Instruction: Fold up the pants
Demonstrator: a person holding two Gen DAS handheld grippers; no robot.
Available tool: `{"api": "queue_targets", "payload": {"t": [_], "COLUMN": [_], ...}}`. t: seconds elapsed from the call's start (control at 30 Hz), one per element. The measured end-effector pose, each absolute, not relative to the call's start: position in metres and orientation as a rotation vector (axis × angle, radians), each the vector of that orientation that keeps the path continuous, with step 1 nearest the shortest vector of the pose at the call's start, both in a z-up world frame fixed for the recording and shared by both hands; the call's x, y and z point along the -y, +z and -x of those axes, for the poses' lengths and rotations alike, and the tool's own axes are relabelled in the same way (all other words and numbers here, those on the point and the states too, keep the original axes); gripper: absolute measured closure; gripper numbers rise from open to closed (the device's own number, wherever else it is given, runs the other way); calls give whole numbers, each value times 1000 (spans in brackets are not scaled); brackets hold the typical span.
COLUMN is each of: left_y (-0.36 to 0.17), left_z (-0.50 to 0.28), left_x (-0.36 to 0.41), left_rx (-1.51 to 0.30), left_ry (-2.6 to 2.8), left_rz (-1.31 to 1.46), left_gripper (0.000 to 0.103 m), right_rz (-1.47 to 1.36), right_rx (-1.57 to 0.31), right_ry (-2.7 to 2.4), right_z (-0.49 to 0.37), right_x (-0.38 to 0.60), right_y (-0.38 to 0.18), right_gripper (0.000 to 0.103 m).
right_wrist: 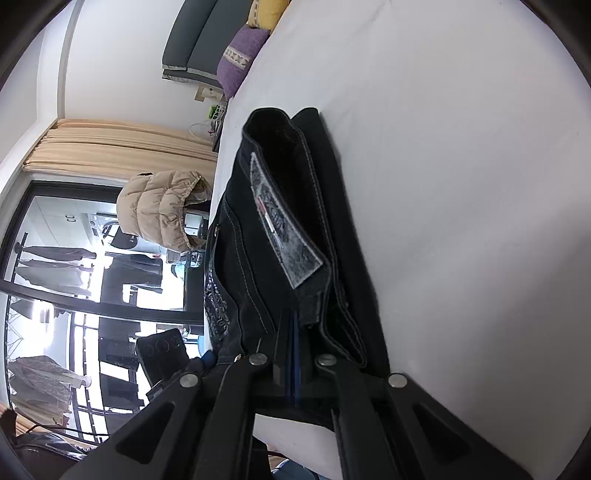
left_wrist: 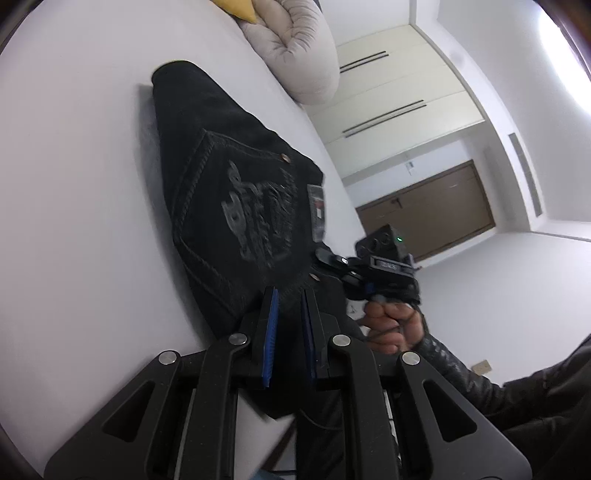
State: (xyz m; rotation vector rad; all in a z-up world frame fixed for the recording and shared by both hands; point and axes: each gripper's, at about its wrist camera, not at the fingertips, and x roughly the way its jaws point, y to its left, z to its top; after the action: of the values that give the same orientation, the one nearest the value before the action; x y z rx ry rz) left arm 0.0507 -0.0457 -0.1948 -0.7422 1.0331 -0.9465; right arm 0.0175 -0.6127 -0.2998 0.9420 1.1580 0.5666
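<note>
Black jeans (left_wrist: 229, 177) lie folded lengthwise on a white bed (left_wrist: 74, 184), back pocket with grey embroidery (left_wrist: 255, 214) facing up. My left gripper (left_wrist: 290, 299) is shut on the near edge of the jeans, dark cloth between its blue pads (left_wrist: 272, 317). In the right wrist view the jeans (right_wrist: 266, 236) show their waistband and grey label (right_wrist: 284, 229). My right gripper (right_wrist: 291, 317) is shut on the waistband cloth, pads pressed together. The left wrist view shows a hand (left_wrist: 391, 321) holding that right gripper (left_wrist: 325, 256) at the waistband corner.
A rolled beige duvet (left_wrist: 295, 48) and a yellow pillow (left_wrist: 236, 9) lie at the bed's far end. A purple pillow (right_wrist: 240, 55) lies by the headboard, and a tan puffer jacket (right_wrist: 162, 206) hangs beside the bed. White sheet (right_wrist: 461, 184) spreads beyond the jeans.
</note>
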Motion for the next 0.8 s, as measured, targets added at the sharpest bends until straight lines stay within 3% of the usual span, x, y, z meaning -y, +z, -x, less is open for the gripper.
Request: {"api": "queue_targets", "payload": {"t": [0.4,0.43,0.53,0.6,0.63,0.67,0.7,0.77,0.8], "left_y": [-184,-185,-149,-138,-139,-144,-153,-165,-168], "left_z": [-30,-35,-41,-50,-57,-65,-74,-81,-83], "left_x": [78,71,54,43,36,31,29,28,27], "left_rx": [-1075,-1086,-1005,-972,-973,-987,-1014,-1037,-1045], "left_ry": [-963,-954,-929,-879,-843,-798,-743,-700,-694], "left_rz": [573,588,592,612,624,630,634,662,673], "left_gripper": [91,91,91,89,86,73,48,30,29], "right_rz": [-917,-890,-839,-793,-780,-777,-775,-780,-784], "right_rx": [-1140,-1138,-1082,-1051,-1061,-1075,-1094,-1142,-1159], "right_ry": [564,562,586,579,567,552,534,521,516], "right_z": [-12,-12,-11,-15,-23,-29,-36,-55,-60], "right_x": [606,605,608,614,619,622,627,633,634], "right_y": [-291,-282,-250,-234,-231,-231,-234,-246,-250], "right_gripper": [103,99,52,50,50,50,50,50,50]}}
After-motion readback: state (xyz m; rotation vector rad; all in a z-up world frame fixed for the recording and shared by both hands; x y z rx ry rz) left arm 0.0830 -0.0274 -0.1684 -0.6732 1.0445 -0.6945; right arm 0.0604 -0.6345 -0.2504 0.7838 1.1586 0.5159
